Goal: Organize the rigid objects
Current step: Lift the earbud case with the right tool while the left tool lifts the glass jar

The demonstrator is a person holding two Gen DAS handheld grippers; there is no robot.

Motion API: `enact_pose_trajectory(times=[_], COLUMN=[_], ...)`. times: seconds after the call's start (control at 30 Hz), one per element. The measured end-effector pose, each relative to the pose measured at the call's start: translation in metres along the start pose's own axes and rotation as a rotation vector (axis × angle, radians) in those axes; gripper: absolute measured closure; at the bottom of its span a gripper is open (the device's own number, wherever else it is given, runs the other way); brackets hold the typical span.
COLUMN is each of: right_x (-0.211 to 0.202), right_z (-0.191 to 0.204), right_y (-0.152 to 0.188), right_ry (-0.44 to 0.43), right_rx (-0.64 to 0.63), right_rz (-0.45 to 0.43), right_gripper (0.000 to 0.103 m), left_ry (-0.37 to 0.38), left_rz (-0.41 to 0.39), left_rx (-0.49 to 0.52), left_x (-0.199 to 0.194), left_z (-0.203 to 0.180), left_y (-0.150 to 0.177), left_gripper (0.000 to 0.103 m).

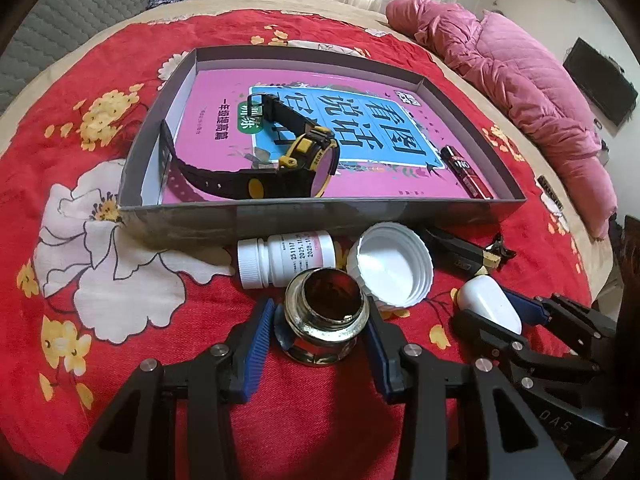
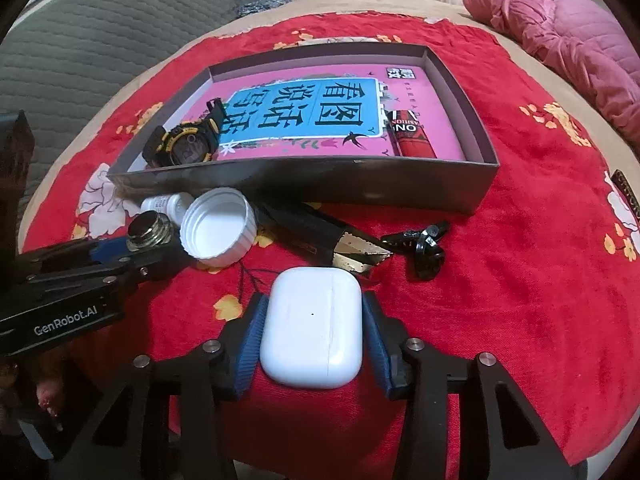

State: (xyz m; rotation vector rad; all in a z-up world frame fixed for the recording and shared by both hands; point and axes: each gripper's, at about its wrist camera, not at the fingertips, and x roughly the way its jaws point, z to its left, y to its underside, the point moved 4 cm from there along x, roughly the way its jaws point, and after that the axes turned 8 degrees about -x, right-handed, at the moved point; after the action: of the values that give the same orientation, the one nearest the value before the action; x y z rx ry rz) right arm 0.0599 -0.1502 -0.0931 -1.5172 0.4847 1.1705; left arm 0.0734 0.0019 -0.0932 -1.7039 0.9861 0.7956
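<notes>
Two targets at once, both on the red cloth [image 2: 520, 280] of the bed, near side of the box [image 1: 320, 216].

Left claw [image 1: 320, 308] is clenched on the jar [image 1: 326, 316]: blue pads [image 1: 256, 340] sit against both sides of its lower body. The jar stands upright with no cap, just near of the pill bottle [image 1: 286, 258] and touching or nearly touching the white lid [image 1: 390, 266] on its right.
- Handling, judged: glass or shiny metal, stiff, smooth, fairly heavy for its size, breakable.
- The inside looks dark; I cannot tell if liquid is left, so keep it upright.
- Hold on the wide lower body, as now, not the threaded neck. The sides are slick, so a firm squeeze.

Right claw [image 2: 314, 300] is grasping the case [image 2: 312, 328], pads touching its left and right long sides. The case lies flat, near of the black tool [image 2: 320, 236], right of the left claw.
- Handling, judged: hard glossy plastic, light, rigid, rounded edges, so it can squirt out of the pads.
- Grip across the middle of the flat sides, below the hinge seam, so the top does not pop open.

The box lies far of both, with a book [image 1: 360, 120] as its floor, a watch [image 1: 296, 160] at near left and a red tube [image 2: 412, 136] at near right. The free space is middle and far right. The box wall is low, but both items need a lift over it. The soft bed under the box may tip an upright jar when it is set down.
</notes>
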Motion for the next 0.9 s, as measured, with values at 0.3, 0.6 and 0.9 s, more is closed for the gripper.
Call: enact_pose_trajectory(times=[0.3, 0.6, 0.9], right_x=[-0.005, -0.014, -0.022], right_z=[-0.006, -0.01, -0.007], right_y=[0.002, 0.001, -0.002], right_ry=[-0.056, -0.096, -0.11], right_rx=[0.056, 0.087, 0.08], right_rz=[-0.021, -0.051, -0.082], right_gripper=[0.057, 0.057, 0.057], left_ry=[0.029, 0.042, 0.05], left_rz=[0.001, -0.007, -0.045], left_rx=[-0.015, -0.029, -0.014], left_x=[-0.008, -0.02, -0.036], left_z=[0.004, 0.006, 0.002], left_y=[0.002, 0.003, 0.0], left_gripper=[0.06, 0.06, 0.06])
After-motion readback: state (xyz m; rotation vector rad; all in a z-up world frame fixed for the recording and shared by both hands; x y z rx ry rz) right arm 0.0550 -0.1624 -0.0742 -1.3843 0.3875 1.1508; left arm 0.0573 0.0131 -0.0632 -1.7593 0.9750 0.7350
